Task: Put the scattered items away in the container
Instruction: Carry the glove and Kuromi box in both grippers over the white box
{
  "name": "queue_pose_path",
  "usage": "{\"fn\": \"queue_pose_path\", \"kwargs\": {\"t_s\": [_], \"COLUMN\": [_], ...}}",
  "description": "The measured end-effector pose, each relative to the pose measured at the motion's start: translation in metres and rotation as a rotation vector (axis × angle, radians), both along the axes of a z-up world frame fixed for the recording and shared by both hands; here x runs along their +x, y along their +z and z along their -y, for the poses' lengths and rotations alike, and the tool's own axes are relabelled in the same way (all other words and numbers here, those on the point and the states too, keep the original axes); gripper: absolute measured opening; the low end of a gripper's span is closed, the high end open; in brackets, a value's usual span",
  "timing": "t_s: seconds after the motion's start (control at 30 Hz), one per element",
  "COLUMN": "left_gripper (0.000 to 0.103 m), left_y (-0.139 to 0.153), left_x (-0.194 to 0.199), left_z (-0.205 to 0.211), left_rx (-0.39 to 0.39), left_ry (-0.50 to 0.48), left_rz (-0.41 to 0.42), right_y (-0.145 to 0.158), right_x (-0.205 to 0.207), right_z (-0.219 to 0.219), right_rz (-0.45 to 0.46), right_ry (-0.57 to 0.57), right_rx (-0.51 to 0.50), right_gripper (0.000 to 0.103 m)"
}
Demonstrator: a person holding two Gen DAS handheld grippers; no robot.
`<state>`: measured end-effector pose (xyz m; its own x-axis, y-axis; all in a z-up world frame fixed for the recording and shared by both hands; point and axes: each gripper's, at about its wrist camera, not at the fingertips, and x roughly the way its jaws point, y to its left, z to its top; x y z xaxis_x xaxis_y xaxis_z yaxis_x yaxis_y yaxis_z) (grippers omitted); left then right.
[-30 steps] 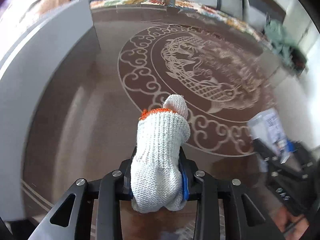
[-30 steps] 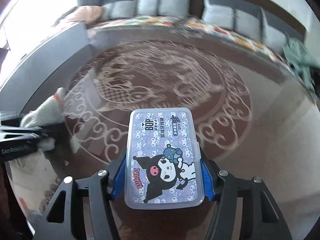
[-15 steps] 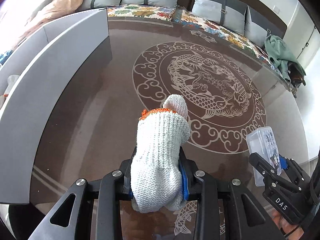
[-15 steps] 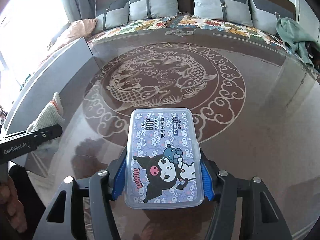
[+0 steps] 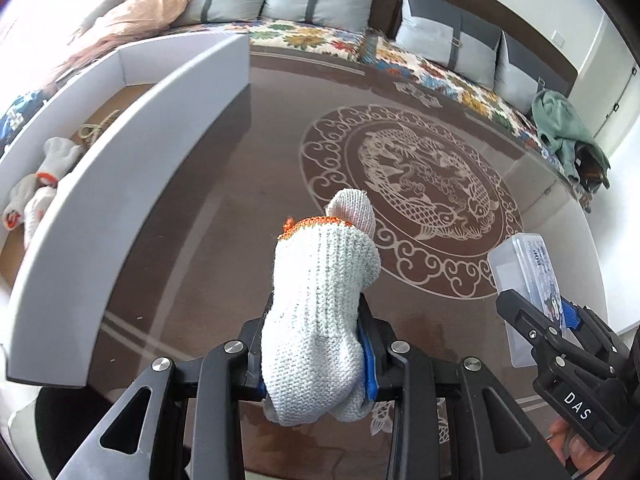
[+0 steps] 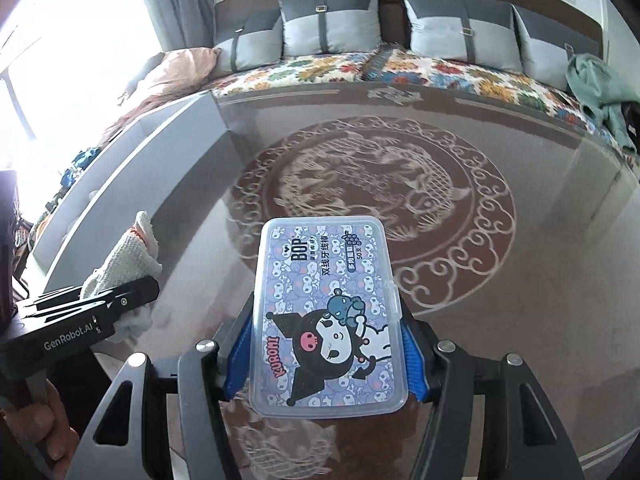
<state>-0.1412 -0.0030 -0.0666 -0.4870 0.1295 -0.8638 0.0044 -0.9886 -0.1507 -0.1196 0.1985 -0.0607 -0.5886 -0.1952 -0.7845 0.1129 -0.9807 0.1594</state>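
Note:
My left gripper (image 5: pixel 312 360) is shut on a white knit glove with an orange cuff (image 5: pixel 320 300), held above the table; the glove also shows in the right wrist view (image 6: pixel 128 256). My right gripper (image 6: pixel 328 344) is shut on a clear plastic box with a cartoon label (image 6: pixel 328 312), which also shows at the right of the left wrist view (image 5: pixel 528 280). The grey open container (image 5: pixel 132 184) stands to the left. Inside it lie other white gloves (image 5: pixel 40 188) and a coil of rope (image 5: pixel 96 128).
The brown glass-topped table (image 5: pixel 240 208) has a round fish pattern (image 5: pixel 424 184). A sofa with grey cushions (image 6: pixel 328 20) and a floral cover runs along the far edge. A green cloth (image 5: pixel 564 128) lies at the right.
Both grippers have risen and drawn back with their loads. The container's inside has come into the left wrist view, with the gloves and rope in it.

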Motion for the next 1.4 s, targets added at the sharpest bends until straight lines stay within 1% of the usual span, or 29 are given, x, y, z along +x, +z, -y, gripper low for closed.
{"fn": "queue_pose_path", "kwargs": {"t_s": [0.1, 0.37, 0.53, 0.83, 1.13, 1.4], "left_gripper": [0.033, 0.033, 0.033, 0.033, 0.033, 0.033], "left_y": [0.006, 0.020, 0.028, 0.048, 0.073, 0.089], "left_x": [0.007, 0.026, 0.030, 0.035, 0.029, 0.002], "left_z": [0.013, 0.053, 0.079, 0.125, 0.180, 0.233], "left_rx": [0.011, 0.040, 0.064, 0.096, 0.105, 0.109], "left_ry": [0.019, 0.073, 0.123, 0.206, 0.305, 0.388], "left_rz": [-0.012, -0.041, -0.054, -0.090, -0.140, -0.169], "right_y": [0.009, 0.021, 0.029, 0.051, 0.086, 0.119], "right_x": [0.002, 0.004, 0.002, -0.010, -0.030, -0.064], "right_z": [0.020, 0.066, 0.093, 0.140, 0.196, 0.253], "right_rz": [-0.014, -0.032, -0.038, -0.065, -0.130, -0.191], "right_ry": [0.036, 0.124, 0.175, 0.270, 0.370, 0.458], "right_rx": [0.007, 0.024, 0.030, 0.028, 0.019, 0.001], "right_gripper": [0.061, 0.061, 0.061, 0.061, 0.061, 0.061]}}
